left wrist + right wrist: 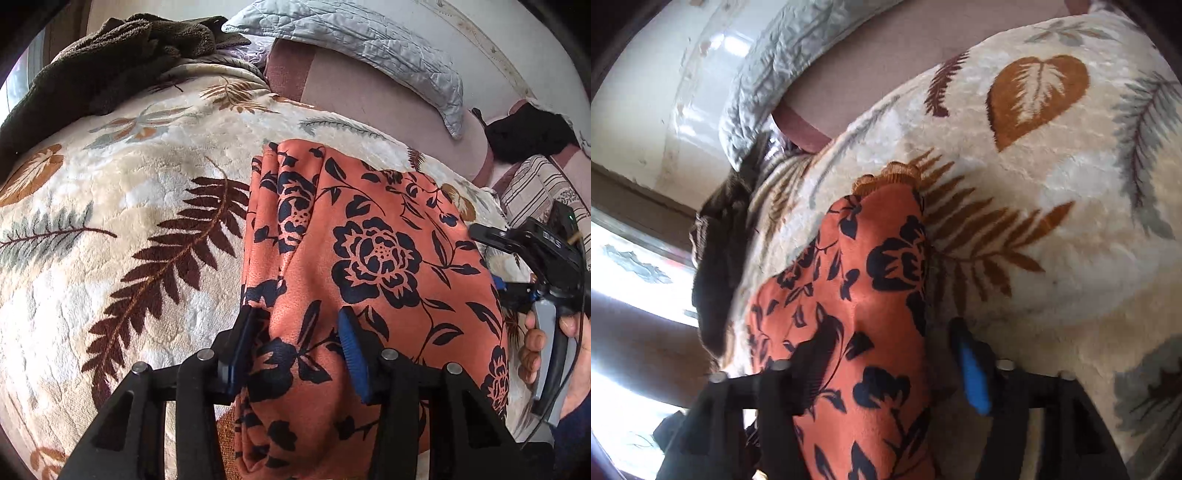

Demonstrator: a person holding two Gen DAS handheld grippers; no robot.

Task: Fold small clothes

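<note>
An orange garment with dark blue flowers (369, 240) lies partly folded on a cream leaf-patterned blanket (129, 221). My left gripper (295, 347) is at its near left corner, the jaws partly closed with a thick bunch of the cloth pressed between the pads. In the right wrist view the same garment (857, 295) runs away from me, its ribbed orange cuff (890, 177) at the far end. My right gripper (892, 369) stands wide over it: the dark finger lies on the cloth, and the blue pad (973, 373) stands off its right edge. A hand holds that right gripper (487, 258).
A dark brown fleece item (110, 62) lies at the blanket's far left. Behind it are a grey quilted pillow (351, 44), a pinkish headboard cushion (369, 92), a black item (528, 136) and striped fabric (532, 184). A bright window (628, 277) is at the left.
</note>
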